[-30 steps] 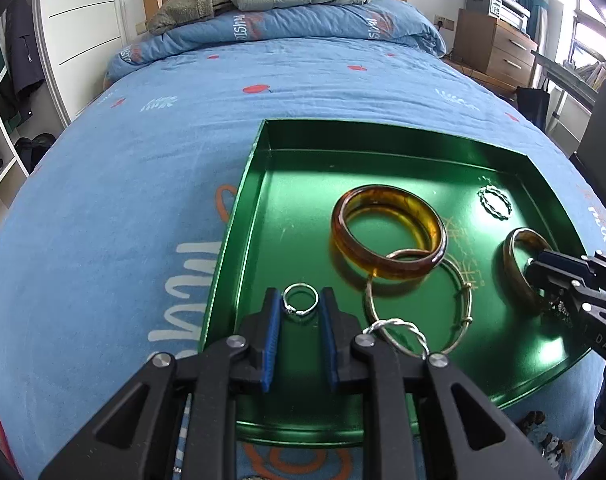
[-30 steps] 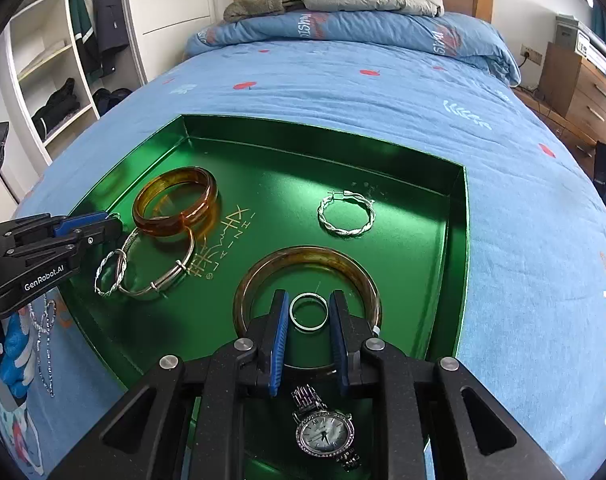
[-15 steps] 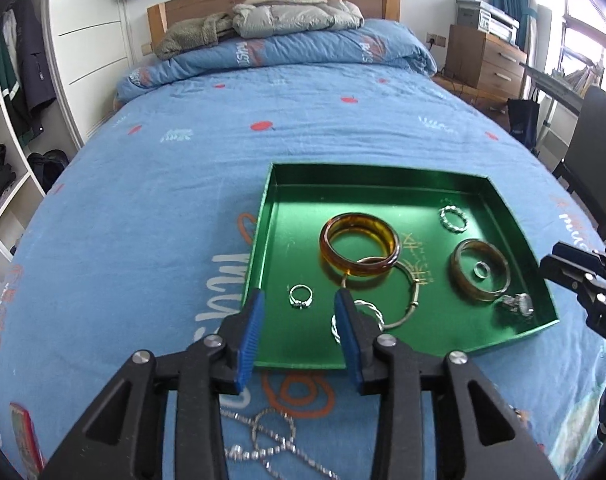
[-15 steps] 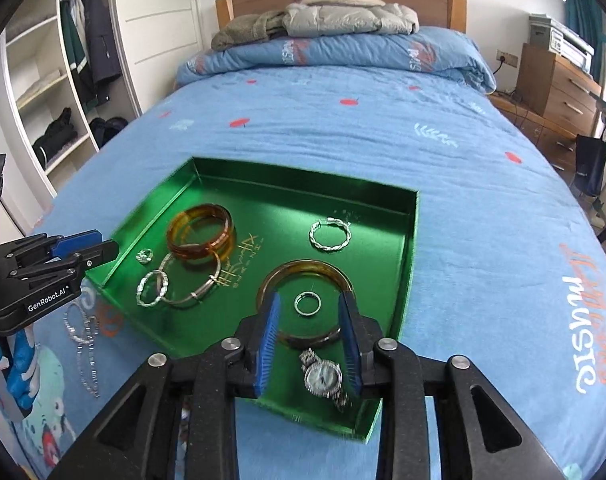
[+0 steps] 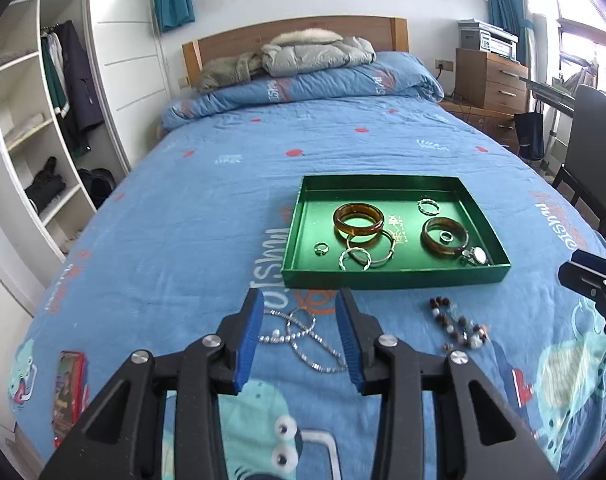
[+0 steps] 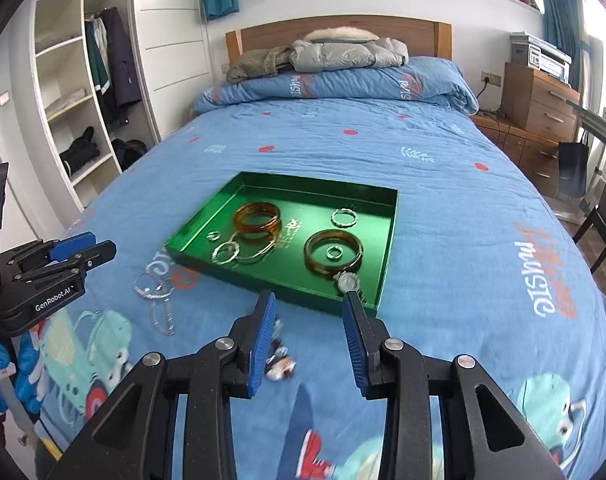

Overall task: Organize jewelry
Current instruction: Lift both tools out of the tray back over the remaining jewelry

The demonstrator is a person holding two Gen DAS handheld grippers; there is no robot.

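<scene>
A green tray (image 5: 395,278) lies on the blue bed. It holds two amber bangles (image 5: 358,219) (image 5: 445,237), a small ring (image 5: 321,248), a silver bangle (image 5: 370,246), twisted hoops (image 5: 428,205) and a watch (image 5: 475,257). Another ring (image 6: 334,252) lies inside the right bangle. My left gripper (image 5: 301,300) hangs open above a silver chain necklace (image 5: 303,334) on the cover, in front of the tray. My right gripper (image 6: 309,300) is open too, above a beaded bracelet (image 6: 279,362) that its left finger partly hides. Neither holds anything.
A small red tin (image 5: 69,384) lies near the bed's left edge. A folded duvet and jackets (image 5: 303,56) sit at the headboard. Open wardrobe shelves (image 5: 35,128) stand left, with a wooden drawer unit (image 5: 491,80) and a dark chair (image 5: 591,152) on the right.
Both grippers opened, each leaving a ring in the tray. Both pulled back and upward, so the tray now lies farther off and the necklace and beads have come into view.
</scene>
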